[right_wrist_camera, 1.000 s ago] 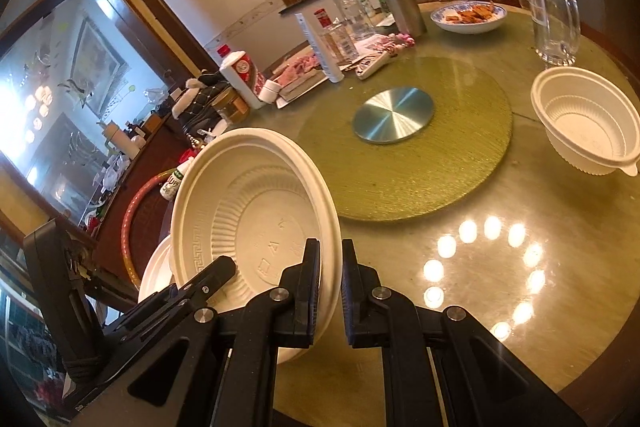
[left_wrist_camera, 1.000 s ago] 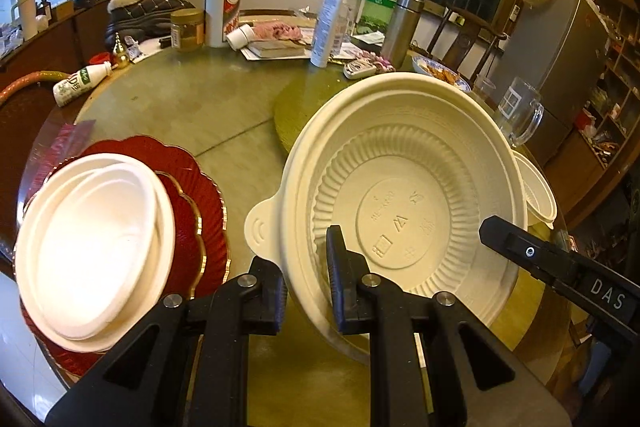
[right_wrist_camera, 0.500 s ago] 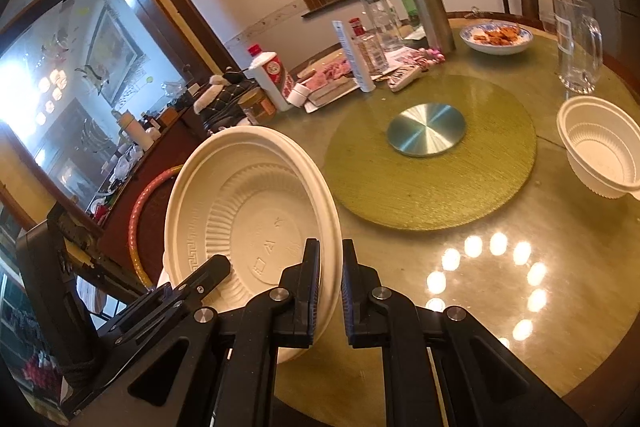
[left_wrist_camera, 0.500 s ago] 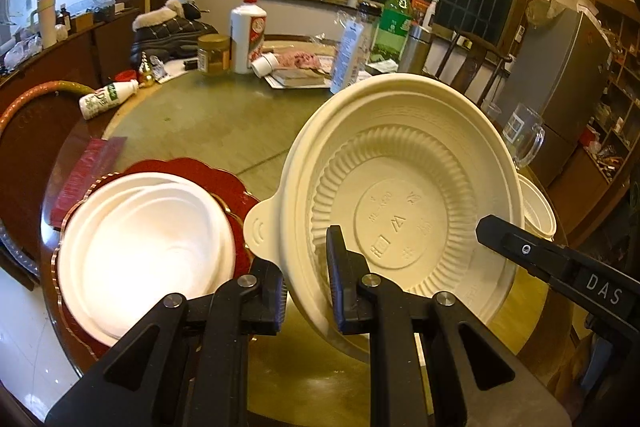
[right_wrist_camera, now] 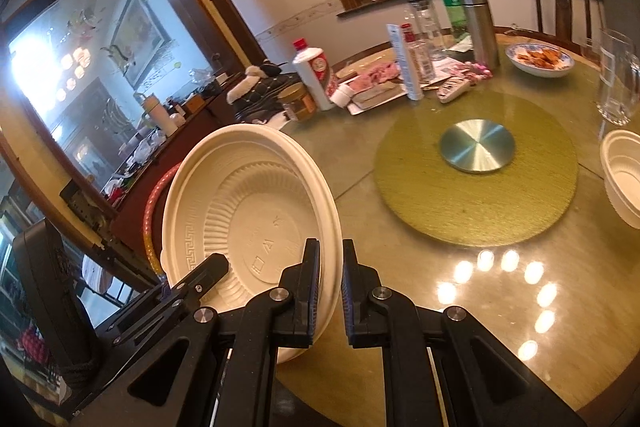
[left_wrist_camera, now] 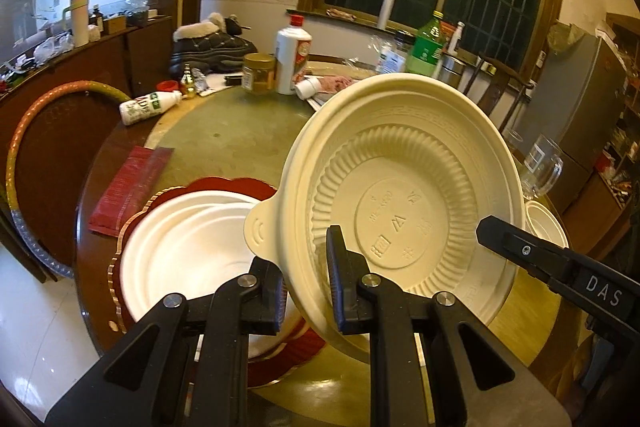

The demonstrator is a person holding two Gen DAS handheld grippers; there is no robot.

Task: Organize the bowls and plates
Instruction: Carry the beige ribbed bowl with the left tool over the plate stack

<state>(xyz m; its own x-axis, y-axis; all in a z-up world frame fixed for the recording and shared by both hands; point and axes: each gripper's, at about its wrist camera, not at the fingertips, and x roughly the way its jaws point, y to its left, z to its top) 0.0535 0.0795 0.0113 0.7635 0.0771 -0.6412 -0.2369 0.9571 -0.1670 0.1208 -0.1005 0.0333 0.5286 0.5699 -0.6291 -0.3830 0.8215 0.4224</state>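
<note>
A large cream plastic bowl [left_wrist_camera: 404, 211] is held tilted in the air, its inside facing my cameras. My left gripper [left_wrist_camera: 304, 267] is shut on its rim beside the tab handle. My right gripper [right_wrist_camera: 331, 287] is shut on the opposite rim; the bowl also shows in the right wrist view [right_wrist_camera: 256, 215]. Below left, white plates [left_wrist_camera: 188, 247] are stacked on a red scalloped plate [left_wrist_camera: 224, 187]. A smaller cream bowl [right_wrist_camera: 624, 175] stands on the table at the right, also seen in the left wrist view [left_wrist_camera: 546, 223].
A round table with a green turntable [right_wrist_camera: 476, 187] and a steel disc [right_wrist_camera: 476, 145]. Bottles, a jar and a dish of food [right_wrist_camera: 538, 59] crowd the far side. A glass mug [right_wrist_camera: 616, 83] stands at the right. A red packet [left_wrist_camera: 130, 183] lies at the left.
Both grippers have lifted with the large bowl and tilted upward, so more of the room shows. The plate stack has shifted toward the centre of the left wrist view.
</note>
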